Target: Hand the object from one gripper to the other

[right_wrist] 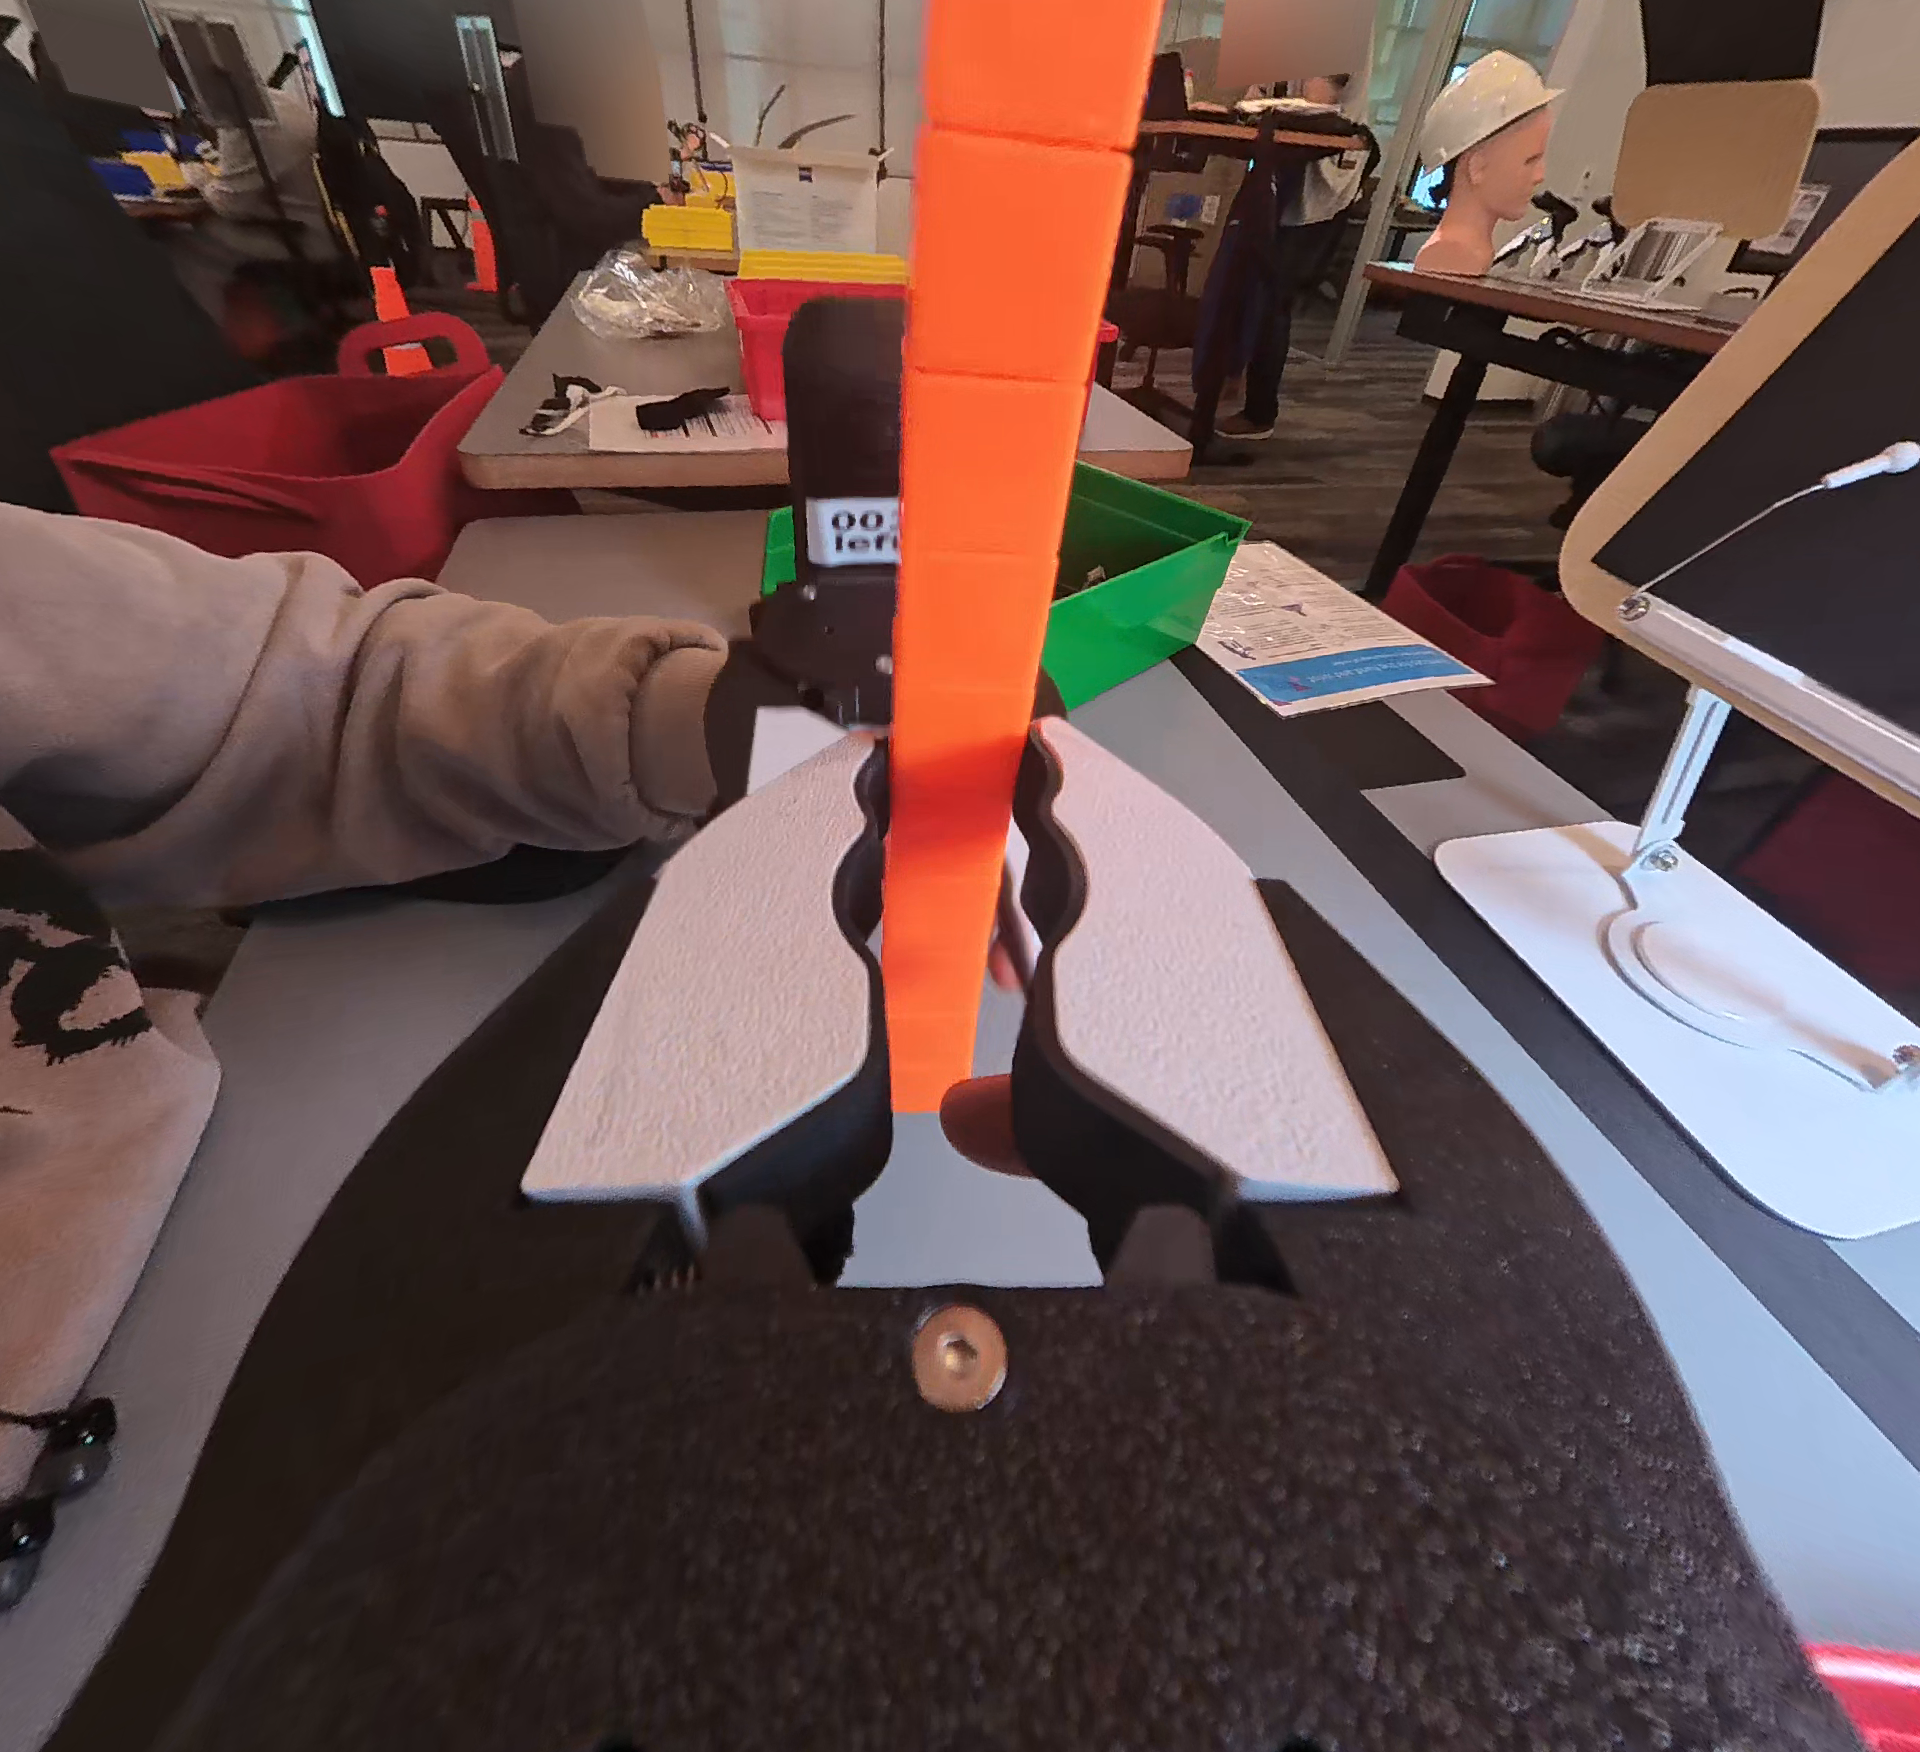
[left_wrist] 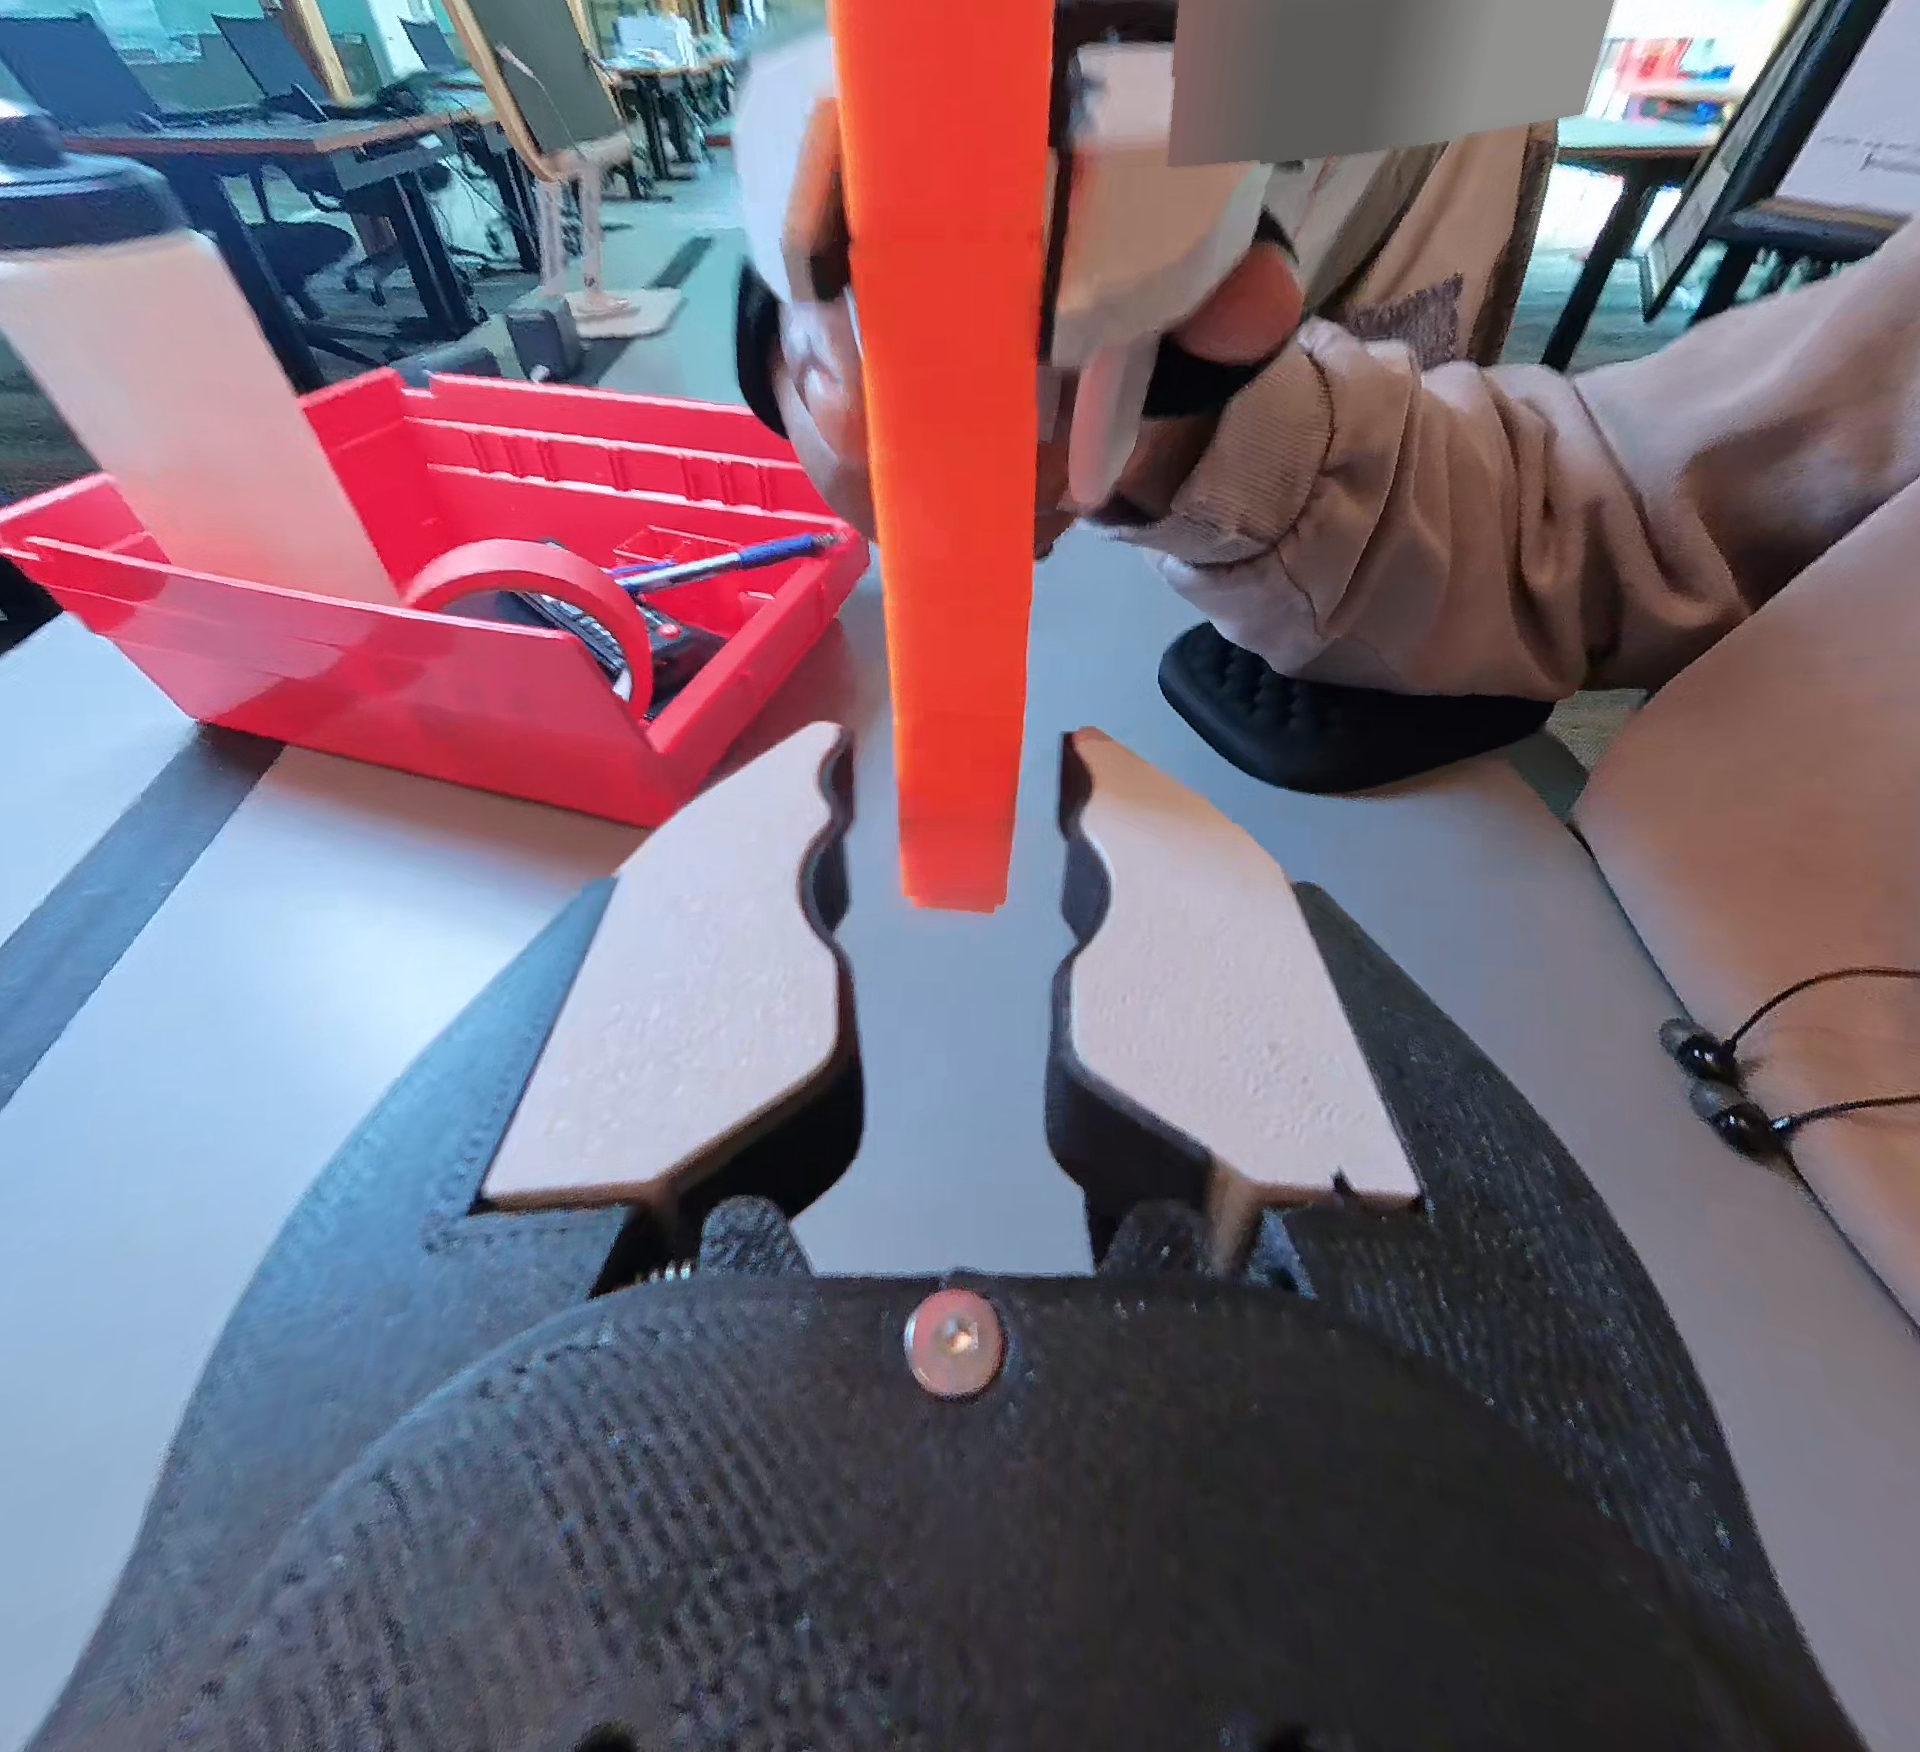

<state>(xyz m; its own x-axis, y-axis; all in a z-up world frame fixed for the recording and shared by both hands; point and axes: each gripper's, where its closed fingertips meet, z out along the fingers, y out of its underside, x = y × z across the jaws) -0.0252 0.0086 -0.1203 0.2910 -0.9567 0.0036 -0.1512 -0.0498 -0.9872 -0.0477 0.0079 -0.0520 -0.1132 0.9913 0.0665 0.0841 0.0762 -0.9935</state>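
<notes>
1 orange bar (left_wrist: 951,414), segmented. 2 grippers: left (left_wrist: 956,746), right (right_wrist: 956,746), 2 fingers (left_wrist: 717,964) ea. Left view, 9 o'clock: 1 red bin (left_wrist: 416,694) w/ 1 tape roll (left_wrist: 540,580), 1 pen (left_wrist: 727,559), 1 white bottle (left_wrist: 177,393). Right view: 1 green bin (right_wrist: 1143,580), 1 hard hat (right_wrist: 1486,107) at 2 o'clock.

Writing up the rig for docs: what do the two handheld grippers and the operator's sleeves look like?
Both the left gripper and the right gripper have black textured printed bodies, a silver screw at the centre, and pale flat-faced fingers with wavy black inner edges. Seen from the right wrist view, the left one carries a white label on its black housing. The operator wears beige ribbed-cuff sleeves and a black beaded cord bracelet.
</notes>
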